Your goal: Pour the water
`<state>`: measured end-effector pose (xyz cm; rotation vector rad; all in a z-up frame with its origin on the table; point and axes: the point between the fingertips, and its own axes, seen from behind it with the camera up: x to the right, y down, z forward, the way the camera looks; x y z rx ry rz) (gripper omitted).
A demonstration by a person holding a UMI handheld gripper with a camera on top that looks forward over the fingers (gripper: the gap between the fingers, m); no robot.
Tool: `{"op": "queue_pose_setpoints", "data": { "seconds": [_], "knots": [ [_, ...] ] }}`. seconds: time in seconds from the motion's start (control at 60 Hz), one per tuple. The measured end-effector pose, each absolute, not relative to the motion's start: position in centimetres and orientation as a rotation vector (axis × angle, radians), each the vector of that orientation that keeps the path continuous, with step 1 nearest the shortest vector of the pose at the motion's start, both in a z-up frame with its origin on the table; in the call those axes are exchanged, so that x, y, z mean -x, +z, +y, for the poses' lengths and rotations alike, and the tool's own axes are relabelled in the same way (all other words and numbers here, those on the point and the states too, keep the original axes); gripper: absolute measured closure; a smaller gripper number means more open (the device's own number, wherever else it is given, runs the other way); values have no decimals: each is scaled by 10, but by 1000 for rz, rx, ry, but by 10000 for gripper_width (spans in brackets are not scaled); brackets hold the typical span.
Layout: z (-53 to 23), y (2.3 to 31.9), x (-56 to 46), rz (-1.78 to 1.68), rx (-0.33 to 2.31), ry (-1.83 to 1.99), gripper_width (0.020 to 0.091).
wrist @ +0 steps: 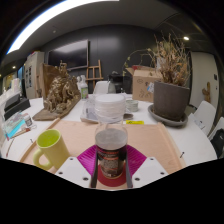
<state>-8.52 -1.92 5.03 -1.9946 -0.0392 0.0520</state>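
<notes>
Your tongs (112, 172) hold a clear plastic bottle (110, 150) upright, both magenta pads (128, 160) pressed against its sides; its label is dark red and its cap white. Just left of the bottle stands 1 yellow-green mug (52, 150), handle turned toward the far left. Both sit over a wooden board (75, 135) lying on the white desk (195, 148). Straight beyond the bottle is a clear lidded container (109, 107). Farther right sits a dark grey pot (171, 100) of dried branches, and a brown dried arrangement (62, 92) stands at the far left of the desk.
</notes>
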Motion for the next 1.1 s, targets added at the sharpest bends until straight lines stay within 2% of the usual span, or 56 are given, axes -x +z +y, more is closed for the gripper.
{"op": "queue_pose_setpoints", "data": {
  "seconds": [0.05,0.067,0.117,0.133,0.183,0.233,0.417,0.617,0.783,1.1],
  "knots": [
    [-23,49,84,-22,2024,62,619],
    [-25,49,84,-13,2029,70,553],
    [-32,56,83,7,2048,96,268],
    [-35,59,82,16,2054,100,230],
    [-48,68,81,42,2065,95,270],
    [-64,82,79,58,2077,72,245],
    [-153,133,87,84,2161,-58,248],
    [-236,174,131,63,2184,-102,247],
    [-265,189,151,59,2162,-135,243],
    [-277,189,150,52,2157,-192,247]
  ]
}}
